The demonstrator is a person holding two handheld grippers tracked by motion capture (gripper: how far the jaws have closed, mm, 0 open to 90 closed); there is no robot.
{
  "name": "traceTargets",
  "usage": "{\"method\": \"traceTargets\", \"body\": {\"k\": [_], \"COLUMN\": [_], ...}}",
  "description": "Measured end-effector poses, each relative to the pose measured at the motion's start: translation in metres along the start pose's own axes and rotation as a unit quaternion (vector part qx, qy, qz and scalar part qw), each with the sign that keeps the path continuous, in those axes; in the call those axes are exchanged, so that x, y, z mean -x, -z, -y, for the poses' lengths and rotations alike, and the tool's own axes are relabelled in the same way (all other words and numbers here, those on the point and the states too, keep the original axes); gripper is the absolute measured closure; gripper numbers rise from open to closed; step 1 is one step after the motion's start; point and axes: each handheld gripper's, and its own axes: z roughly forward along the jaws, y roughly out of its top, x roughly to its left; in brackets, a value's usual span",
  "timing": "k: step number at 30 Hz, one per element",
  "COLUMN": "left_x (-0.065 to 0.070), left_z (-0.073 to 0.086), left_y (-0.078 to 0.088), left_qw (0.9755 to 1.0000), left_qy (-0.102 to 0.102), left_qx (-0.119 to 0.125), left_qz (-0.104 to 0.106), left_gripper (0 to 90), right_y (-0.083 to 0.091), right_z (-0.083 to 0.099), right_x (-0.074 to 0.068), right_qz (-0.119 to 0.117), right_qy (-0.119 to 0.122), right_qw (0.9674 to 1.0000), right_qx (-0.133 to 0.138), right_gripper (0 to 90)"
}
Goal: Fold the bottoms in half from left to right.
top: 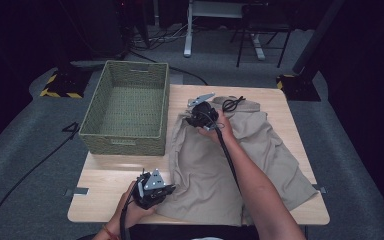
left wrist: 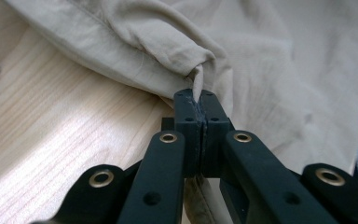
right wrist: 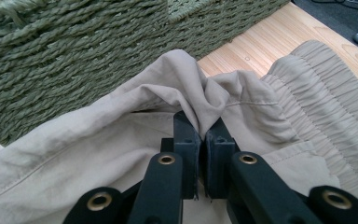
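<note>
Both grippers pinching a pair of beige trousers on the table

The trousers [top: 215,160] look light, limp and thin; hems and waistband edges suit pinching best; left gripper [left wrist: 198,100] clenched on a hem fold near the table's [top: 105,185] front; right gripper [right wrist: 200,126] clamped on cloth beside the green woven basket [top: 125,140]; elastic waist gathered, cloth creased.

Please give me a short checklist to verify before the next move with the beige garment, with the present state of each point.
1. Left gripper shut on garment edge: ok.
2. Right gripper shut on a garment fold near the elastic band: ok.
3. Basket open, nothing visible inside: ok.
4. Garment flat on table: not ok, wrinkled, and one corner hangs over the near edge.
5. Right cable free of the cloth: cannot tell.
</note>
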Motion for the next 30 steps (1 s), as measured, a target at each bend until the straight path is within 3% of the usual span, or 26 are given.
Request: {"method": "traceTargets", "body": {"k": [6, 14, 22, 30], "left_x": [0.008, 0.021, 0.046, 0.075], "left_z": [-0.018, -0.052, -0.099, -0.140], "left_y": [0.004, 0.006, -0.003, -0.031], "left_qw": [0.9994, 0.9965, 0.9897, 0.9825], "left_qy": [-0.024, -0.061, -0.120, -0.166], "left_qx": [0.025, 0.056, 0.071, 0.064], "left_qz": [0.007, 0.012, 0.030, 0.054], "left_gripper": [88.5, 88.4, 88.4, 88.2], "right_y": [0.015, 0.059, 0.104, 0.142], "right_z": [0.000, 0.010, 0.029, 0.060], "right_x": [0.003, 0.027, 0.050, 0.077], "right_qz": [0.006, 0.022, 0.054, 0.090], "right_qy": [0.002, -0.015, -0.029, -0.056], "right_qw": [0.9999, 0.9990, 0.9971, 0.9935], "right_qx": [0.011, 0.036, 0.046, 0.041], "right_gripper": [86.3, 86.3, 86.3, 86.2]}}
